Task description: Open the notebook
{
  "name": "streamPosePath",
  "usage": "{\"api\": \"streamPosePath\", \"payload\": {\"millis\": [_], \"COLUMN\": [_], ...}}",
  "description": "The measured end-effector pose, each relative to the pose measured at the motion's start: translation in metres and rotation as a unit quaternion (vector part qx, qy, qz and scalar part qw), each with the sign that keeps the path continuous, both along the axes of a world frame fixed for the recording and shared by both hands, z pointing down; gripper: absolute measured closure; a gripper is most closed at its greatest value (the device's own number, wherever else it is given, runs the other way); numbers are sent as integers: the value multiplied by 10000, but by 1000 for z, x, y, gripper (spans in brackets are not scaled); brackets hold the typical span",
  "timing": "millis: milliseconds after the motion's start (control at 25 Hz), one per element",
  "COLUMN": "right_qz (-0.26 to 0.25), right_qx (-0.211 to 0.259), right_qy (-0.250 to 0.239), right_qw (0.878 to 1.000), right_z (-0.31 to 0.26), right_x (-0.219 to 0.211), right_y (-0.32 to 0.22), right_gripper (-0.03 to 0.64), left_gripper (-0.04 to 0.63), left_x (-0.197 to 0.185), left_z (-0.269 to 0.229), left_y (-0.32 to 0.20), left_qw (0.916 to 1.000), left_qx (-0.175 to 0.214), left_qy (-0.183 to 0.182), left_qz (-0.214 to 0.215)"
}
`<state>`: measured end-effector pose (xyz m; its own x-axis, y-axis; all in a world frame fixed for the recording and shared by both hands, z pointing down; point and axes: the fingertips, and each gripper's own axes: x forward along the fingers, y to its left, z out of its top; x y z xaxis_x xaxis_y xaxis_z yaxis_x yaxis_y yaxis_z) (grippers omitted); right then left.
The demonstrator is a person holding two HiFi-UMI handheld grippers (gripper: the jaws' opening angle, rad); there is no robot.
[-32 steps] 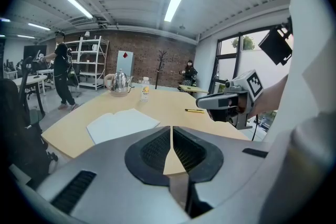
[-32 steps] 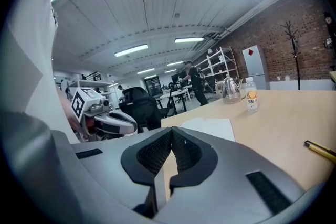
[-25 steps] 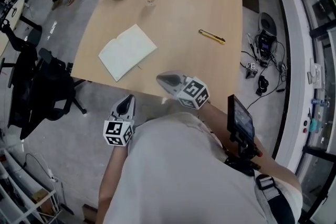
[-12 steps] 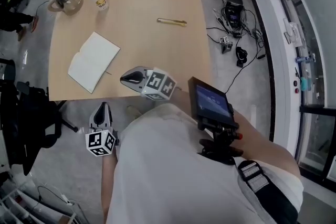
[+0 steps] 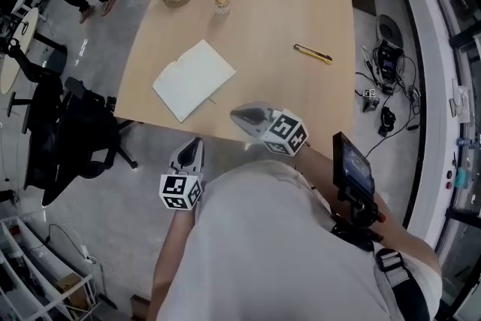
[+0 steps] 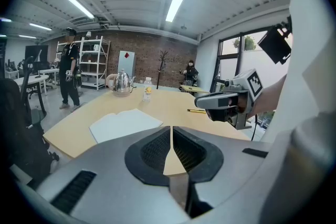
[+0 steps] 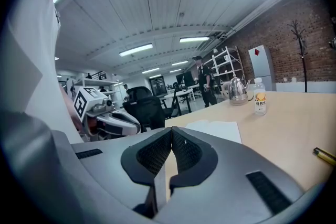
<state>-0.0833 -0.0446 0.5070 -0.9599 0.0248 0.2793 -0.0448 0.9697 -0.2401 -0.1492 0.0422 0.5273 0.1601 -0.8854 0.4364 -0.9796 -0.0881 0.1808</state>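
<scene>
White pages up, the notebook [image 5: 194,79] lies spread open near the desk's [image 5: 301,4] near left corner in the head view, unmoved over the last second. The left gripper [image 5: 197,140] still hangs short of the near edge and the right gripper [image 5: 234,115] just over it. The left gripper view shows jaws clenched on nothing, and the right gripper view shows the same, so the opening looks already done.

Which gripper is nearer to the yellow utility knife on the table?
Right. The right gripper hovers at the near edge of the table, the yellow utility knife ahead to its right; the left gripper hangs off the table, farther back and left.
</scene>
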Motion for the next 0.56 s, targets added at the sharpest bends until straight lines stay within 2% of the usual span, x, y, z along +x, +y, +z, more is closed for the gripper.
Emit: {"api": "streamPosePath", "payload": {"millis": [560], "right_qz": [-72], "right_qx": [-27], "right_qy": [77], "right_qw": [9999], "right_z": [5], "right_x": [-13], "right_y": [3], "right_gripper": [601], "left_gripper": [575], "left_x": [-11], "left_z": [3], "left_y": [2], "left_qw": [10000], "left_qx": [-32], "left_qy": [39], "left_qz": [-21]}}
